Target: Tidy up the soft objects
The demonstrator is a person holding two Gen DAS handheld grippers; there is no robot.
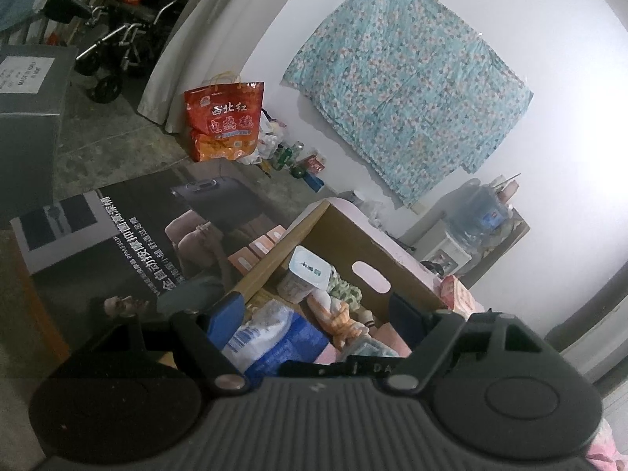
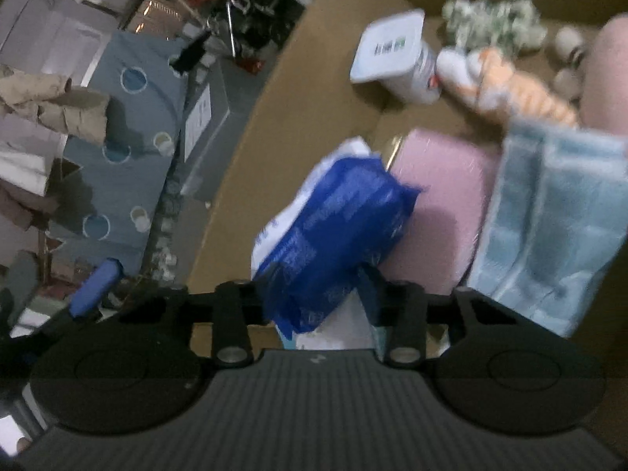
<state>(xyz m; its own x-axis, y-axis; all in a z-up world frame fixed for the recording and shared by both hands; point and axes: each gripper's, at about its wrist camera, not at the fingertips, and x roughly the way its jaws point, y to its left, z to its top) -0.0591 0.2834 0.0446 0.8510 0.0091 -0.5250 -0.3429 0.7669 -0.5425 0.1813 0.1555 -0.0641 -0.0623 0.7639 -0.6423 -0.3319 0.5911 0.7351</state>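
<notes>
An open cardboard box (image 1: 314, 231) (image 2: 243, 157) holds soft items. My right gripper (image 2: 318, 286) is shut on a blue and white soft packet (image 2: 337, 227) and holds it inside the box, above a pink item (image 2: 439, 180). The same packet (image 1: 274, 337) shows between the open fingers of my left gripper (image 1: 318, 314), which hovers over the box's near edge and holds nothing. In the box lie a white yogurt cup (image 1: 304, 272) (image 2: 392, 55), an orange and white plush (image 1: 337, 318) (image 2: 510, 86), a green floral cloth (image 1: 345, 288) (image 2: 490, 23) and a light blue towel (image 2: 549, 227).
A large dark printed carton (image 1: 117, 235) lies left of the box. A red shopping bag (image 1: 223, 117) and bottles (image 1: 286, 155) stand by the white wall. A water dispenser (image 1: 471, 227) is behind the box. A wheelchair (image 1: 114, 51) is at far left.
</notes>
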